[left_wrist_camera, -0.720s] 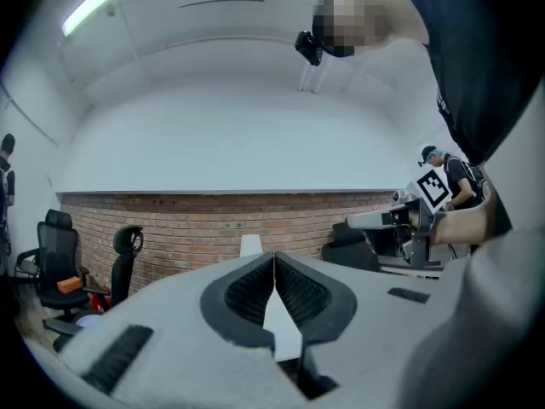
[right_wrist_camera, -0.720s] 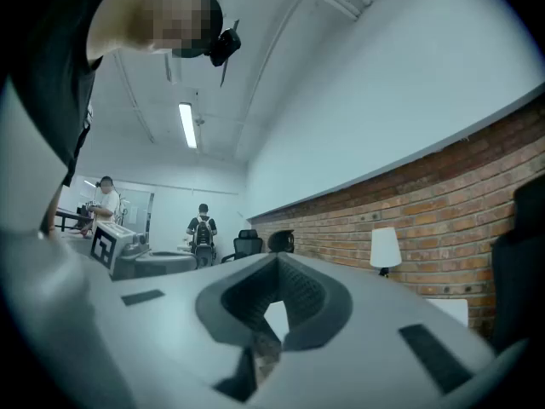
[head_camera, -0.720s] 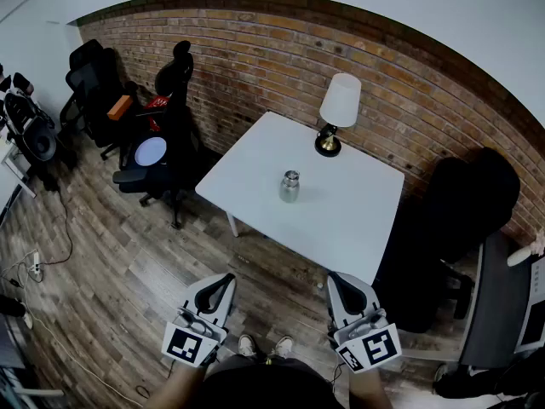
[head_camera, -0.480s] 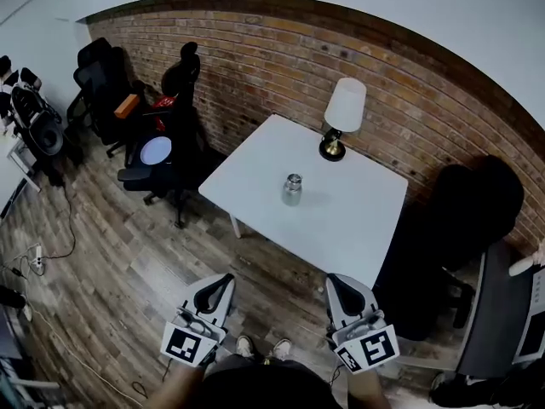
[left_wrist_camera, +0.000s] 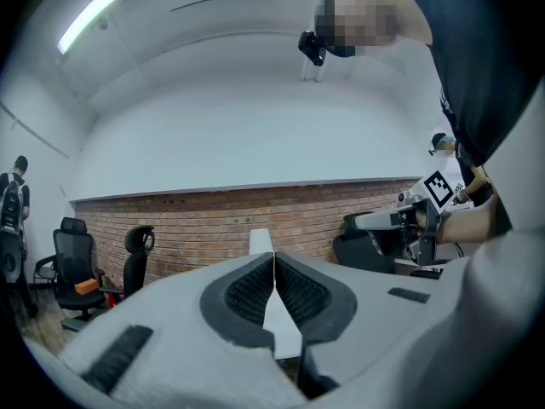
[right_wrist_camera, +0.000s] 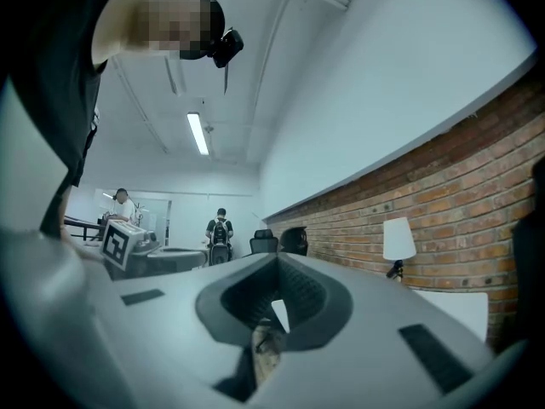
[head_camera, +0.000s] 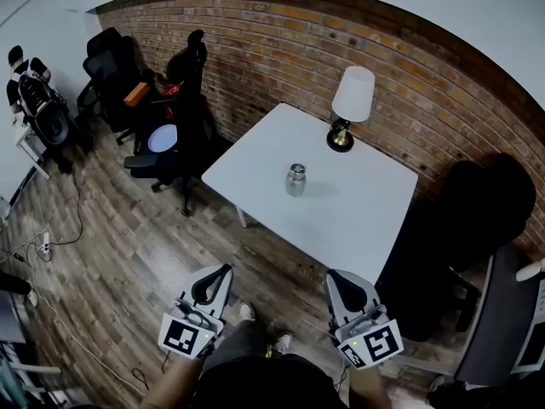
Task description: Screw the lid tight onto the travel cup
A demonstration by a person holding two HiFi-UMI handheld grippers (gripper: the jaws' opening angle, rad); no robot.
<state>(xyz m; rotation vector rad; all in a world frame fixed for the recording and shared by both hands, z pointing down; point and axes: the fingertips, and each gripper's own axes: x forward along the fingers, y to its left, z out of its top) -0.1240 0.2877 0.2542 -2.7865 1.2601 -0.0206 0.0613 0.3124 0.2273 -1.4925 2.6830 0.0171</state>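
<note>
A small metal travel cup (head_camera: 295, 179) with its lid on top stands upright near the middle of the white table (head_camera: 358, 220) in the head view. Both grippers are held low and close to the person's body, well short of the table. My left gripper (head_camera: 217, 277) is shut with nothing between its pads (left_wrist_camera: 273, 273). My right gripper (head_camera: 340, 283) is shut too, and nothing is in it (right_wrist_camera: 278, 286). The cup does not show in either gripper view.
A table lamp (head_camera: 349, 105) with a white shade stands at the table's far edge by the brick wall (head_camera: 281, 41). Black office chairs (head_camera: 170, 135) stand to the left. A dark chair (head_camera: 477, 203) is at the right. Wood floor lies between me and the table.
The head view has shifted a little, so the table and cup sit slightly further right and lower. Both grippers stay shut in about the same place.
</note>
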